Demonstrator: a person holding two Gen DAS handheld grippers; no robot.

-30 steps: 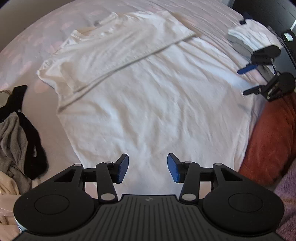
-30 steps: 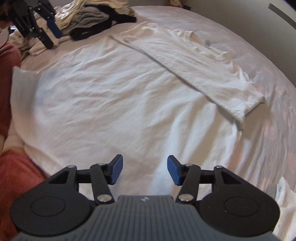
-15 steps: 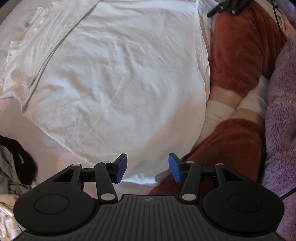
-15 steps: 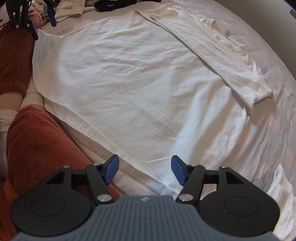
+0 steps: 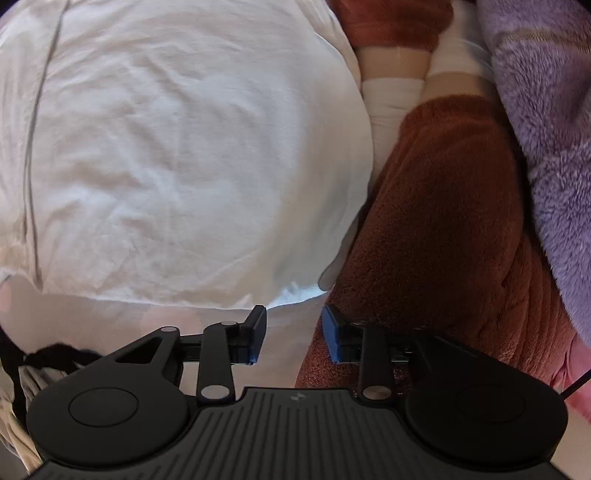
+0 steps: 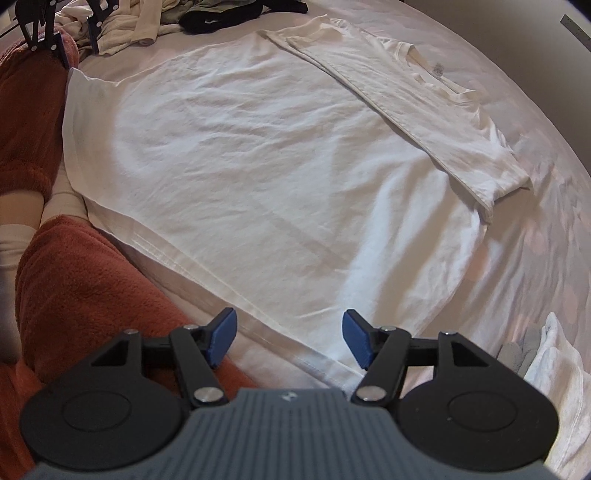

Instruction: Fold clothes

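Across the middle of the bed (image 6: 535, 229) your white T-shirt (image 6: 258, 177) lies spread flat, its hem running along the near edge by your knees and its collar end toward the far edge, where a band of cloth with the neck label is already folded over the body. Your right tool (image 6: 288, 338) hangs over the hem's right corner with its blue pads set wide apart and nothing between them. Your left tool (image 5: 291, 334) sits just short of the hem's other corner, pads parted somewhat less, likewise holding nothing.

Judging by that, you are lining up to take both hem corners for a further fold. The next move calls for each tool to come down so one pad slips under the hem and both layers are pinched, and for the two corners to lift evenly so the cloth does not skew.

Hard to read: the left corner lies against your rust-coloured trouser leg (image 5: 436, 221), and it is probably curled up there, though blur leaves that unsure. The far sleeve is tucked out of sight under the fold. The pile of other clothes (image 6: 177, 18) at the far-left corner is cut off, as is the pale item (image 6: 554, 365) at the right edge.
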